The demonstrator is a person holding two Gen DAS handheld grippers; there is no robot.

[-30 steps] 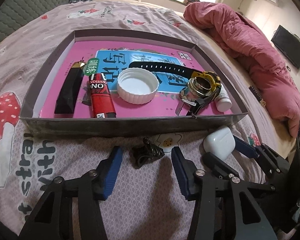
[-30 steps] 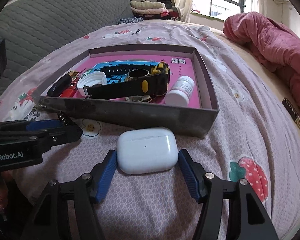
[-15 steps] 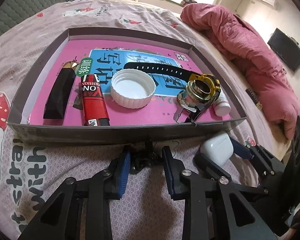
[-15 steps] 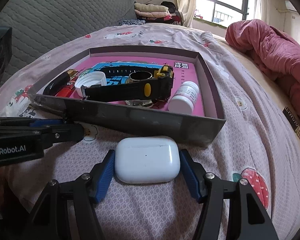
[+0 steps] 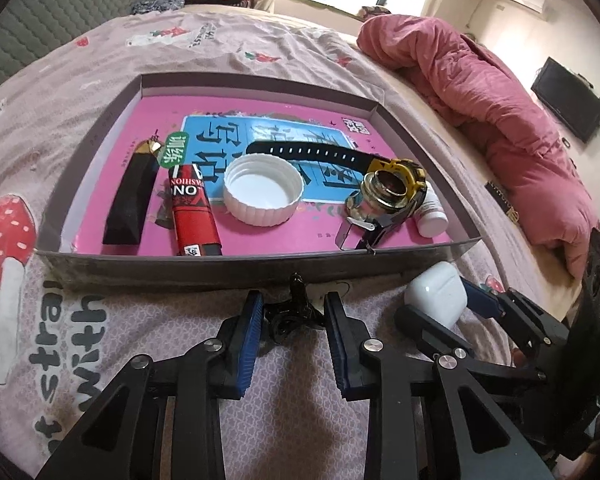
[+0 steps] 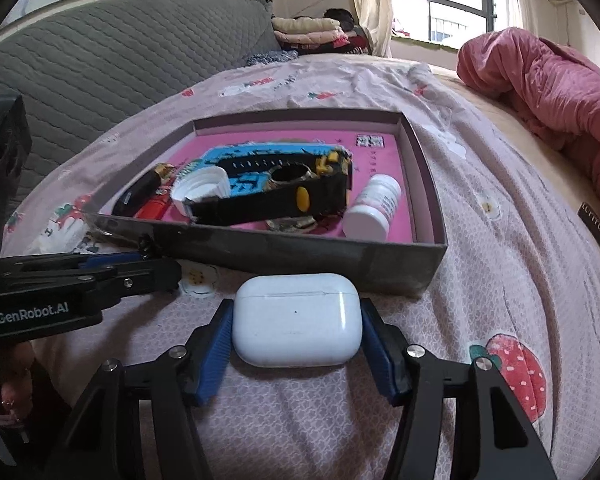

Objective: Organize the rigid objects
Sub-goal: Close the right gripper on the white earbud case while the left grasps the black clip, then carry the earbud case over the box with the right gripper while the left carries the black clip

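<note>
A pink quilt (image 5: 500, 92) lies bunched on the bed (image 5: 220, 52). Folded clothes (image 6: 308, 26) sit stacked by the window (image 6: 452, 0). A grey headboard (image 6: 100, 60) stands behind; a television (image 5: 568, 110) hangs on the wall.

Pink tray, strawberry bedsheet

White case (image 6: 296, 319), red lighter (image 5: 195, 211), white lid (image 5: 263, 188), grey-walled tray (image 5: 260, 268), strawberry-print sheet (image 6: 512, 364) lower right.
</note>
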